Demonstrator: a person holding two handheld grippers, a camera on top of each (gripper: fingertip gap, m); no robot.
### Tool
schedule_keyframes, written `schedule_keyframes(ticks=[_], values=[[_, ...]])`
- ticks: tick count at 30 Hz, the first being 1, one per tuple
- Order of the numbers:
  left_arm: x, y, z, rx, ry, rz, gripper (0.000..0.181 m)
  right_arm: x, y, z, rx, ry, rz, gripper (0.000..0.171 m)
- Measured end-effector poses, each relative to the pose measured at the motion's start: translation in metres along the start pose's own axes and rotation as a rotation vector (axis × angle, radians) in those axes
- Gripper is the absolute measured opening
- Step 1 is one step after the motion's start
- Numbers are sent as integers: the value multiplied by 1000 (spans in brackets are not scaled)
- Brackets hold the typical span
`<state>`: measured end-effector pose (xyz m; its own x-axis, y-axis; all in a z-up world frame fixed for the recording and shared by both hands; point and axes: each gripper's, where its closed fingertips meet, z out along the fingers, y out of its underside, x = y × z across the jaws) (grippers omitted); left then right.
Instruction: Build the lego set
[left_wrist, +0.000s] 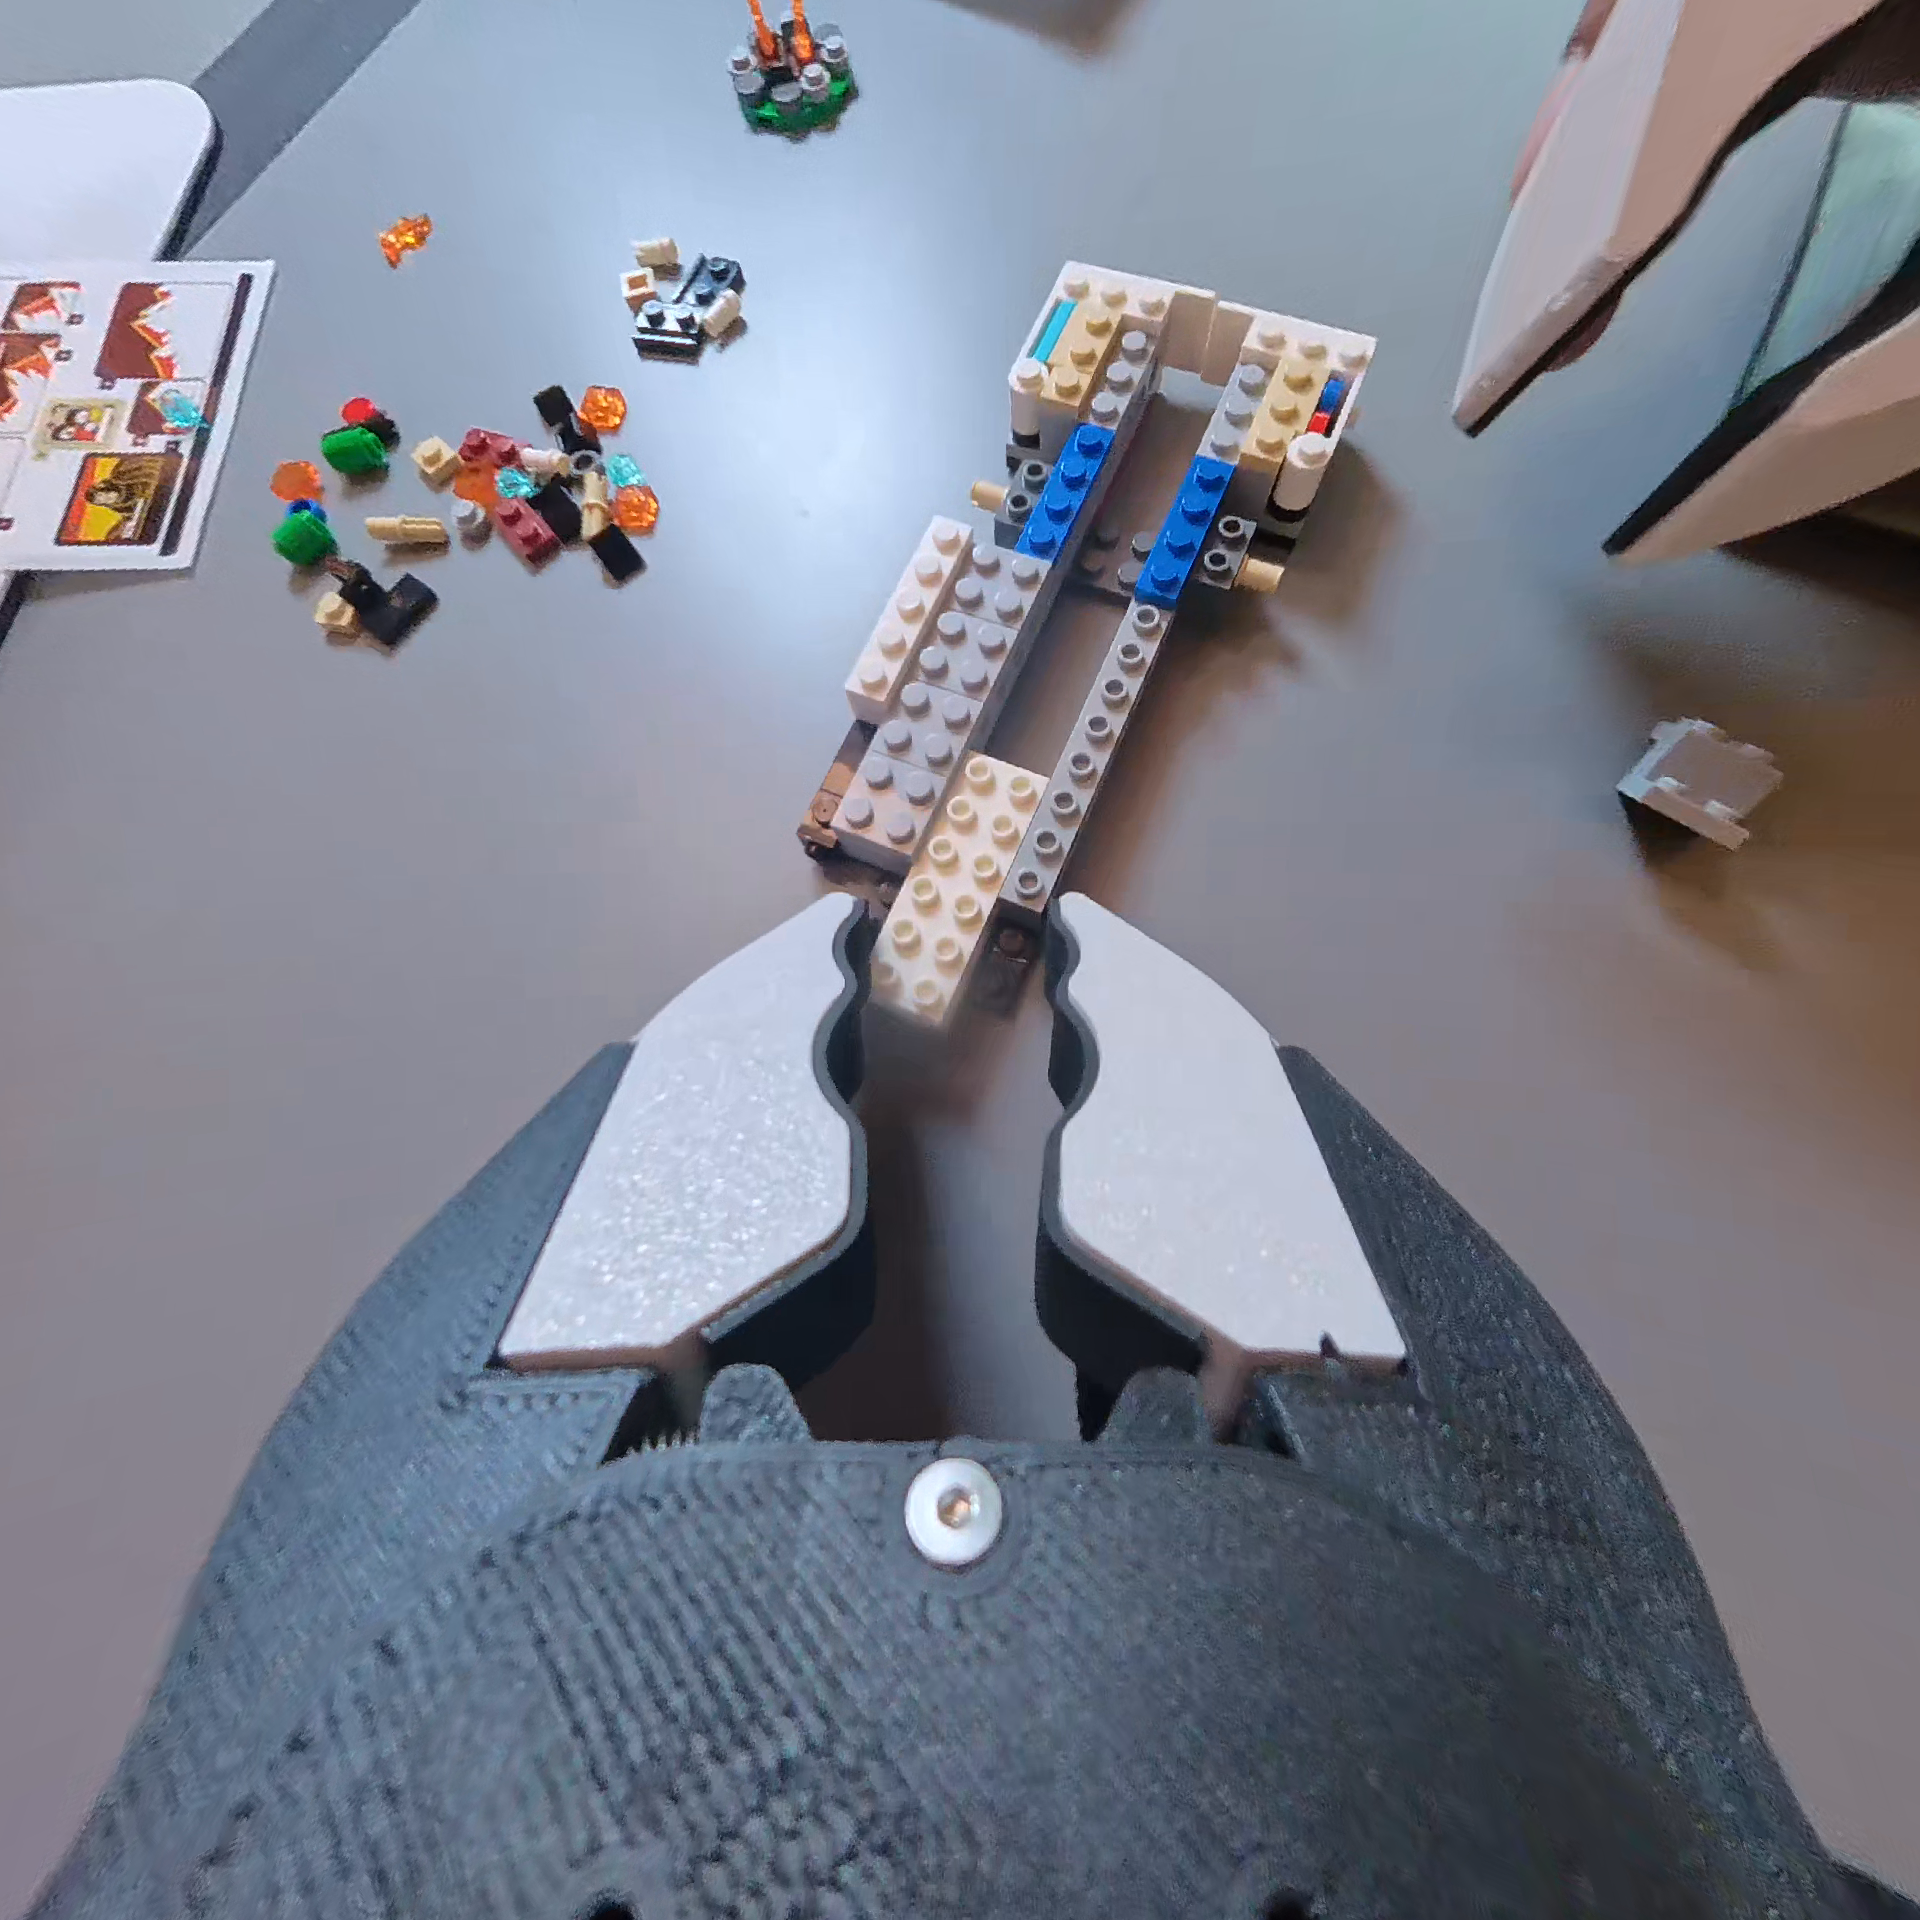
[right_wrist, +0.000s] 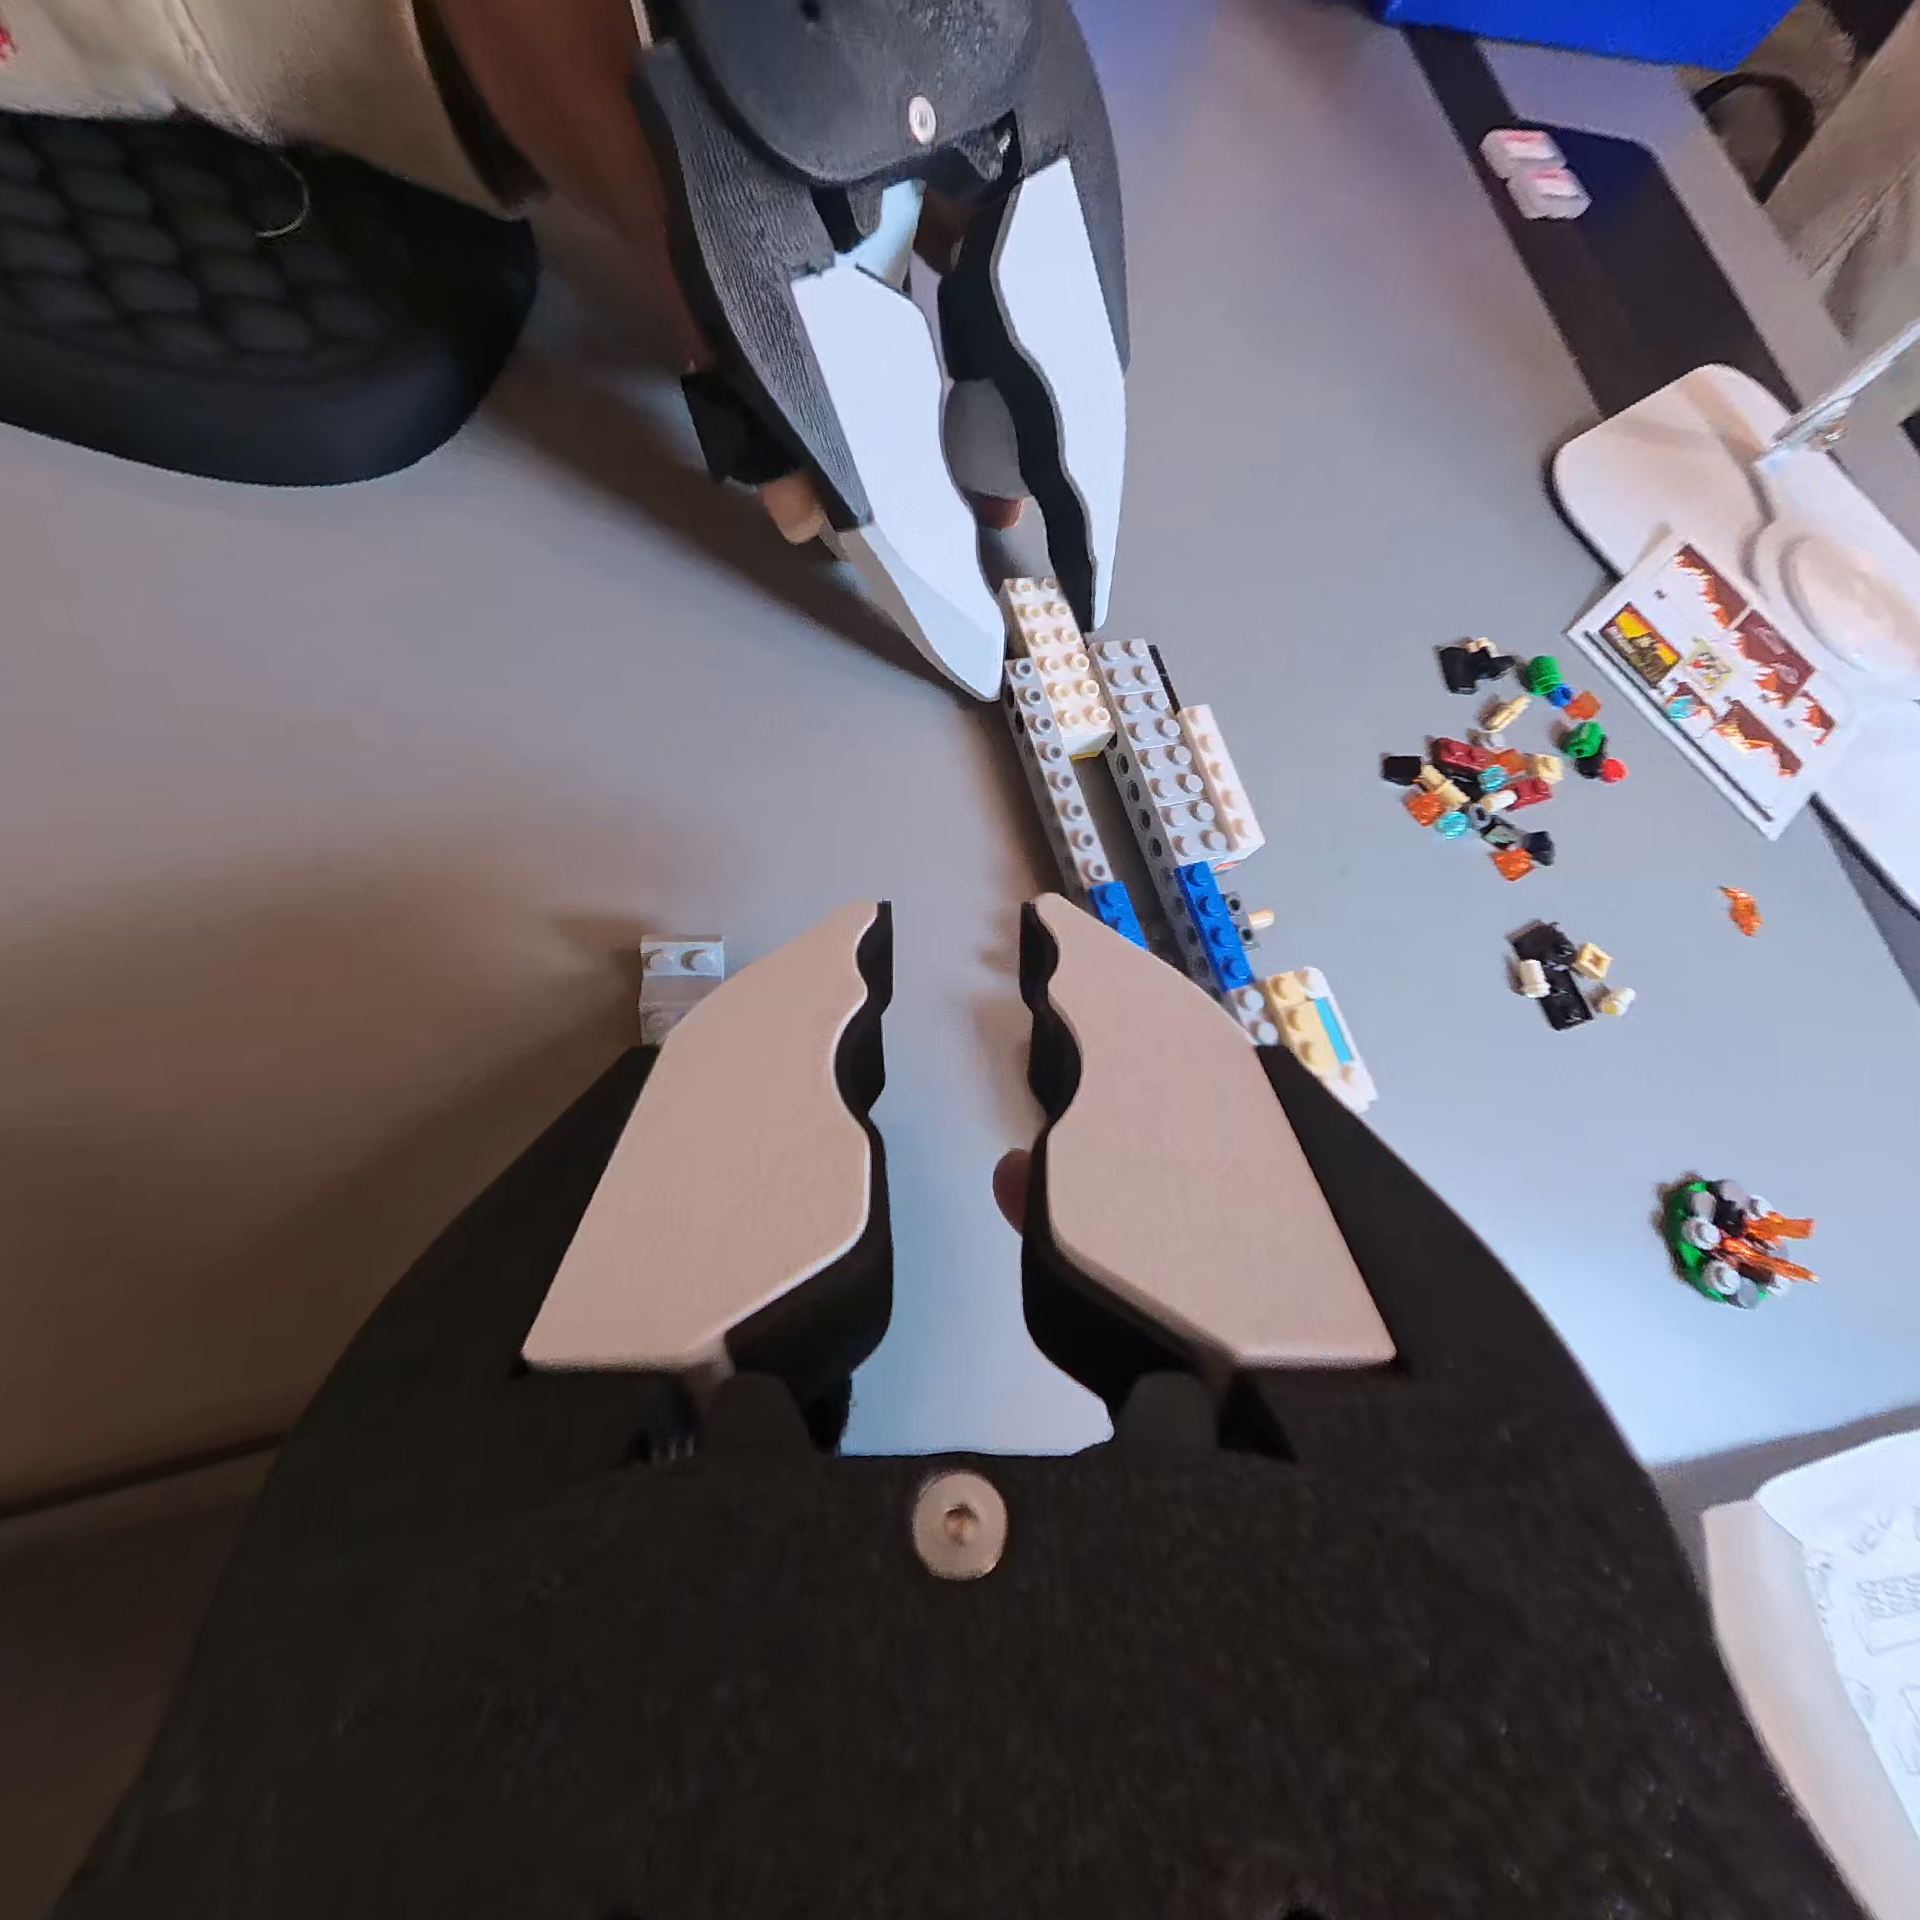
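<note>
The long lego build (left_wrist: 1049, 582), made of grey, white, blue and tan bricks, lies flat on the grey table (left_wrist: 416, 935). My left gripper (left_wrist: 956, 935) grips its near end, one finger on each side of the white brick (left_wrist: 956, 883). The right wrist view shows the same grip (right_wrist: 1034, 649) on the build (right_wrist: 1143, 790). My right gripper (right_wrist: 956, 925) is open and empty, low over the table beside the build's blue end. A loose grey piece (right_wrist: 681, 961) lies just left of its left finger, and also shows in the left wrist view (left_wrist: 1699, 779). The right gripper (left_wrist: 1536, 480) hangs at the top right there.
A pile of small loose pieces (left_wrist: 488, 488) (right_wrist: 1496, 769) and a sticker sheet (left_wrist: 114, 416) (right_wrist: 1704, 686) lie to one side of the build. A small green base with orange flames (left_wrist: 795, 88) (right_wrist: 1735, 1242) and a few black and tan parts (left_wrist: 681, 307) stand apart. Paper instructions (right_wrist: 1849, 1621) lie at the right edge.
</note>
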<state>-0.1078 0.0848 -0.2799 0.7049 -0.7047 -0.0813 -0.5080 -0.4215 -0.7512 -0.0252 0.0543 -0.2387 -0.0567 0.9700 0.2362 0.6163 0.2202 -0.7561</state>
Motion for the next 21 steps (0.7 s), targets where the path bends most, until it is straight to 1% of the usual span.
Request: schedule_keyframes(ticks=[1,4,5,6,7,8,10,12,13,14,15,17,19,20,21], values=[[-3,-1,2,0,-22,-9,32,2,-2,-1,9,13,-3,23],[-7,-6,7,6,-74,-7,30,6,-8,-2,46,40,11,22],[-8,-7,7,8,-91,-2,32,8,-11,-3,61,47,20,22],[-11,-7,6,2,-111,9,44,9,-13,-5,77,52,29,22],[-13,-6,2,-6,-131,21,50,11,-15,-7,93,60,38,22],[-15,-9,-7,16,-144,33,50,13,-17,-9,111,72,44,22],[-21,-29,-43,135,-198,26,50,20,-23,-17,148,109,51,22],[-39,-51,-106,301,-303,-1,42,27,-30,-29,195,146,59,22],[-53,-54,-140,362,-367,-26,36,29,-33,-36,220,162,63,22],[-70,-50,-171,384,-426,-53,34,31,-34,-43,242,175,67,22],[-90,-37,-199,362,-485,-84,34,34,-34,-50,262,191,72,22],[-135,3,-247,247,-596,-176,35,40,-28,-63,294,227,91,22],[-176,47,-285,98,-682,-241,35,50,-18,-73,331,269,131,22],[-197,69,-302,7,-734,-250,33,55,-13,-77,353,287,155,22],[-214,92,-313,-106,-753,-253,31,60,-9,-81,376,301,179,22]])
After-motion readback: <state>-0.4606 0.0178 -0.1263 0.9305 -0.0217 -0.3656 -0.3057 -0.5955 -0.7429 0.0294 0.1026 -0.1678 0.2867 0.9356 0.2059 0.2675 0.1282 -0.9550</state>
